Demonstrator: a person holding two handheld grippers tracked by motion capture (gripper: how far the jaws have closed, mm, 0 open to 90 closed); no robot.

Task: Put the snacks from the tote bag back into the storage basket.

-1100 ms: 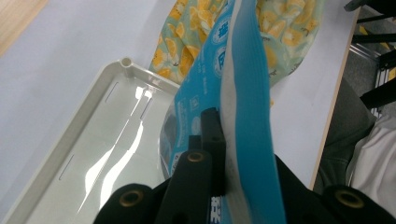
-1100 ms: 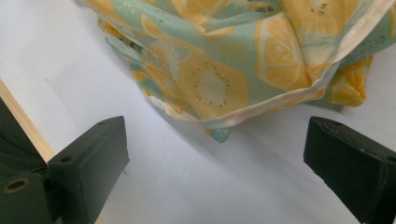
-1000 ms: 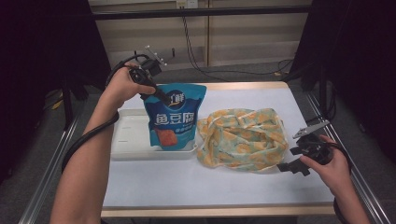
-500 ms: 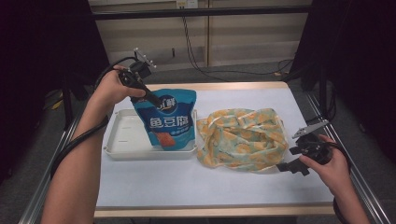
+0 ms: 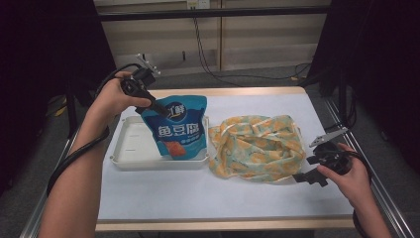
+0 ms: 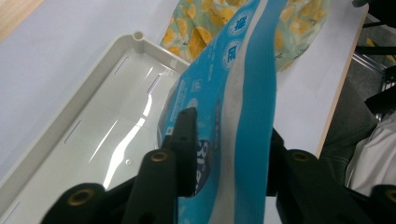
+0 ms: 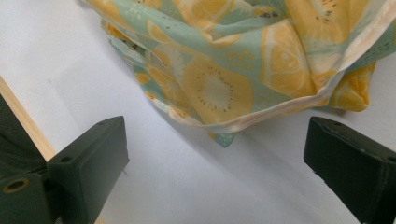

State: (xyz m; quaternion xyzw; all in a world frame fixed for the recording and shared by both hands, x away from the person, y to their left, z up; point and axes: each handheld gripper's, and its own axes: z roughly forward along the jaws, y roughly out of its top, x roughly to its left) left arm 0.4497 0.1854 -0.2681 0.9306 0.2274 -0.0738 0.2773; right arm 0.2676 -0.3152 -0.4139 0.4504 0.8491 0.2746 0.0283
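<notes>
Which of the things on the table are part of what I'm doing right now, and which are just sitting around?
In the job:
- blue snack pouch, standing in the white tray
- left gripper, jaws just opening, pouch top between them
- fruit-print cloth bag
- right gripper, open beside the bag

Lying about:
- cables behind the table

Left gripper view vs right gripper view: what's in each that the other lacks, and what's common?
Left gripper view: the left gripper, whose jaws have just been opening, with the top of the blue pouch between them, above the white tray.
Right gripper view: the right gripper, jaws wide apart with nothing between them, just short of the hem of the lemon-print fabric.
Shared: the lemon-print fabric and the white tabletop.
</notes>
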